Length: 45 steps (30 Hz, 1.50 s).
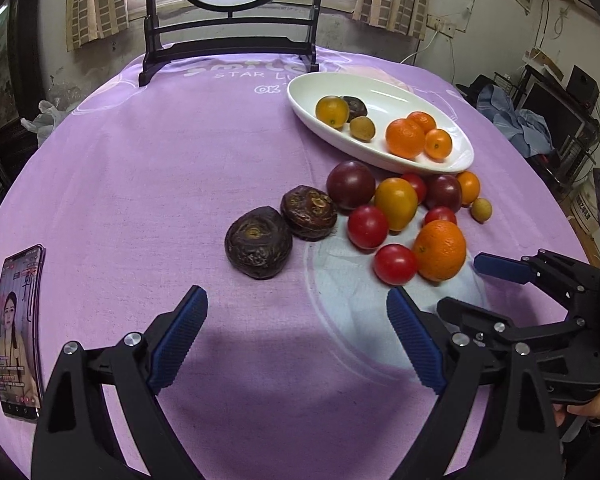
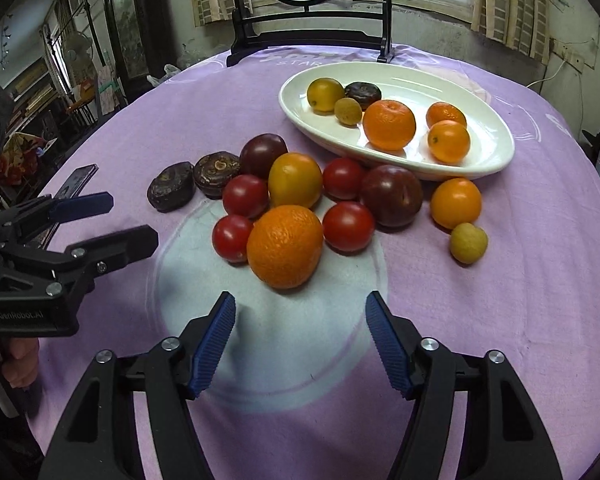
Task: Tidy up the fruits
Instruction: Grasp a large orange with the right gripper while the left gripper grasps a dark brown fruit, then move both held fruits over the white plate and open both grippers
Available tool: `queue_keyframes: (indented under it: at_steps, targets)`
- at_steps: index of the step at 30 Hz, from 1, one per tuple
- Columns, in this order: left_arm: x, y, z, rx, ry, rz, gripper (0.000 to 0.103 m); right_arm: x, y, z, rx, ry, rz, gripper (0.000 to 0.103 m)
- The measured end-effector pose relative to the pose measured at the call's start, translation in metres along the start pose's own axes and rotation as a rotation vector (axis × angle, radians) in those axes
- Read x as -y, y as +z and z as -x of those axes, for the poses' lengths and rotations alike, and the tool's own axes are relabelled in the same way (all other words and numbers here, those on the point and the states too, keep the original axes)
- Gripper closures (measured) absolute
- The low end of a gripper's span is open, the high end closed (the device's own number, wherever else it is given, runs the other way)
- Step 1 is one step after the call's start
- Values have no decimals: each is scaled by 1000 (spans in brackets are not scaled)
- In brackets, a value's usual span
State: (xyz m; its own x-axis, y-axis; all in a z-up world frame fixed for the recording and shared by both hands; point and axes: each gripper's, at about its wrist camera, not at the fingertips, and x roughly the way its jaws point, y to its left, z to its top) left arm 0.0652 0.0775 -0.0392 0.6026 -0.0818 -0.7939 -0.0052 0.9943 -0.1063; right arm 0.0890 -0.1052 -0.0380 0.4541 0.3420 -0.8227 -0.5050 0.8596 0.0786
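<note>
A white oval dish (image 1: 380,92) (image 2: 496,148) holds several small fruits: oranges, a yellow one, a longan and a dark water chestnut. In front of it a loose pile lies on the purple cloth: a big orange (image 1: 440,250) (image 2: 285,246), red tomatoes (image 1: 395,264) (image 2: 232,238), dark plums (image 1: 351,185) (image 2: 392,195), a yellow fruit (image 1: 396,202) (image 2: 295,180) and two water chestnuts (image 1: 259,242) (image 2: 171,192). My left gripper (image 1: 298,336) is open and empty, short of the chestnuts. My right gripper (image 2: 300,342) is open and empty, just short of the big orange.
A phone (image 1: 18,332) with a lit screen lies at the left of the table. A black framed screen stand (image 1: 228,40) (image 2: 312,36) stands at the table's far edge. A longan (image 2: 468,243) lies apart at the right of the pile.
</note>
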Motion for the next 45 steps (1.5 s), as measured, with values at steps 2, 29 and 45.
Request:
queue_keyframes:
  at_steps: [2, 29, 45]
  targets:
    - [-3, 1, -5, -14, 0, 3, 14, -1, 5, -4, -6, -3, -2, 40]
    - [-21, 30, -48, -77, 105, 42, 23, 16, -5, 17, 21, 23, -82, 62]
    - [36, 71, 35, 89, 54, -93, 60, 53, 8, 79, 194, -39, -97, 62]
